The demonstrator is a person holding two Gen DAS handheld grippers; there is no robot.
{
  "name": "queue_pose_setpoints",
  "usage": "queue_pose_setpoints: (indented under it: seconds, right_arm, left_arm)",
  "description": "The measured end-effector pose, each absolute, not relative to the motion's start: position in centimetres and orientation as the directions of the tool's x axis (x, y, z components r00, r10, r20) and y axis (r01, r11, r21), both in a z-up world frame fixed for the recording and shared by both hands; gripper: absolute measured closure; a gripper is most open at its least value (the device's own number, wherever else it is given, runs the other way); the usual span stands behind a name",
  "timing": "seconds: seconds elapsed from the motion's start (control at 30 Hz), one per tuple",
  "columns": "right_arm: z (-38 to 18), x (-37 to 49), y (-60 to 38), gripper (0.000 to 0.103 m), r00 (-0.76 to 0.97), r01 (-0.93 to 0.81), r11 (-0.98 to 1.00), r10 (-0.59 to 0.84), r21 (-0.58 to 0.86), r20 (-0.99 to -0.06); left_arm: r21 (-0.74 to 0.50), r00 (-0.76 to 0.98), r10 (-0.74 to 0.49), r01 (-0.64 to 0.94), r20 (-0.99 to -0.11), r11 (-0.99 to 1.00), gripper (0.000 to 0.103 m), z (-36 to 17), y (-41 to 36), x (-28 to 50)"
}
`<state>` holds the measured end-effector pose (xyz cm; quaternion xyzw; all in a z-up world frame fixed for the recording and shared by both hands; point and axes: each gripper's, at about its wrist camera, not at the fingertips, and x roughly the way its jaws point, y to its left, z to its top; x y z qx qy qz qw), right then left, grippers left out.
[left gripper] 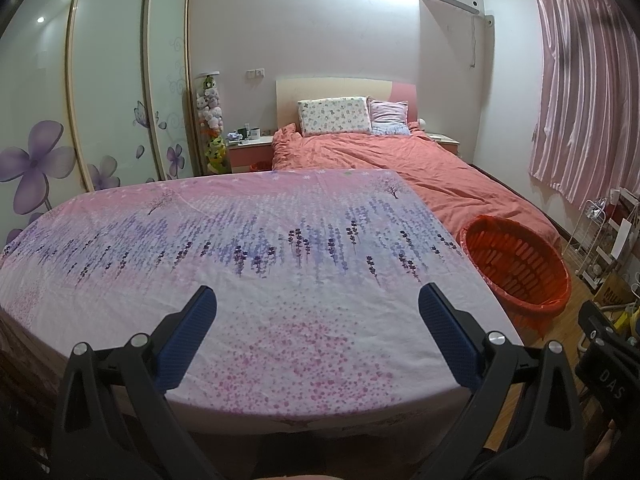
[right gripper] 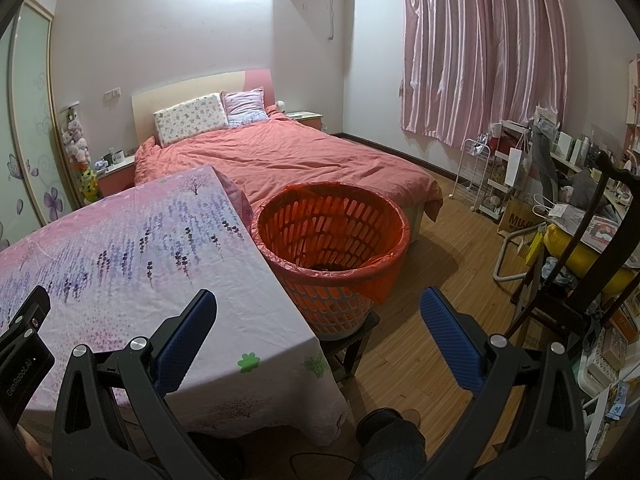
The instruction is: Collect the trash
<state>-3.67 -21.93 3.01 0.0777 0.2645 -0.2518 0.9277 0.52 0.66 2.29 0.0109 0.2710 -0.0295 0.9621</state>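
My left gripper is open above the near part of a table covered by a pink and purple flowered cloth, with nothing between its blue pads. My right gripper is open too, over the table's right edge and just in front of an orange slatted basket lined with a red bag. That basket stands on a small dark stool at the table's right side and shows at the right in the left wrist view as the basket. Something dark lies at its bottom. No loose trash shows on the cloth.
A bed with an orange-pink cover lies behind the table and basket. Wardrobe doors stand at the left, pink curtains at the right. A dark wooden chair, wire racks and cluttered bags crowd the right side. Wood floor lies between.
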Motion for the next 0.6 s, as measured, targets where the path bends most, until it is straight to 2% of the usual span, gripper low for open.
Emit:
queue_pose_setpoints:
  seconds: [0.6]
  right_arm:
    - [3.05, -3.59, -21.92, 0.002, 0.732, 0.508, 0.861, -0.426, 0.011, -0.532]
  left_arm:
    - [0.006, 0.848, -0.049, 0.062, -0.527, 0.998, 0.004, 2.23, 0.7, 0.64]
